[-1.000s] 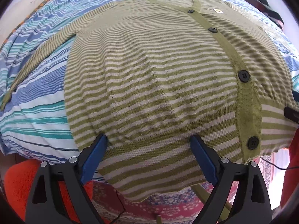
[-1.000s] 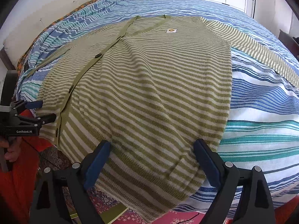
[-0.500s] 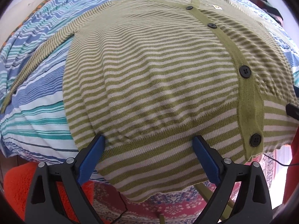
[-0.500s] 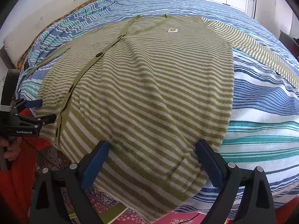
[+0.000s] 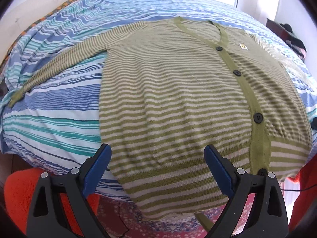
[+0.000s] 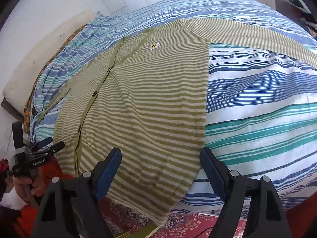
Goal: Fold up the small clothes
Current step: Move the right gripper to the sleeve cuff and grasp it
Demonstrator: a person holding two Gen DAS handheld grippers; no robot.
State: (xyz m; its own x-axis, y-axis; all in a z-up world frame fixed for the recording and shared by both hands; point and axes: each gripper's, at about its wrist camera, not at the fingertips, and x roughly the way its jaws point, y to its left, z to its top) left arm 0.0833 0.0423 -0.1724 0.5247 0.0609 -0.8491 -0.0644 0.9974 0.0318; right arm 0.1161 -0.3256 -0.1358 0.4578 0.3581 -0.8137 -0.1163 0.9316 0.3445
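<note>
A green and cream striped cardigan [image 5: 174, 103] lies flat, front up and buttoned, on the bed, sleeves spread out to both sides; its hem hangs over the bed's near edge. It also shows in the right wrist view [image 6: 150, 103]. My left gripper [image 5: 157, 162] is open and empty, hovering just before the hem's left part. My right gripper [image 6: 160, 162] is open and empty before the hem's right part. The left gripper also shows from the side in the right wrist view [image 6: 49, 144], at the hem's far left.
The bed is covered by a blue, teal and white striped sheet [image 6: 257, 99]. A red patterned rug [image 5: 178, 226] lies on the floor below the hem. Orange-red fabric [image 5: 17, 196] is at lower left. A pillow and white wall [image 6: 29, 75] are at left.
Both grippers have pulled back and tilted up, so more of the bed and the cardigan's neckline shows. The right view has rolled and swung rightward. Both stay open.
</note>
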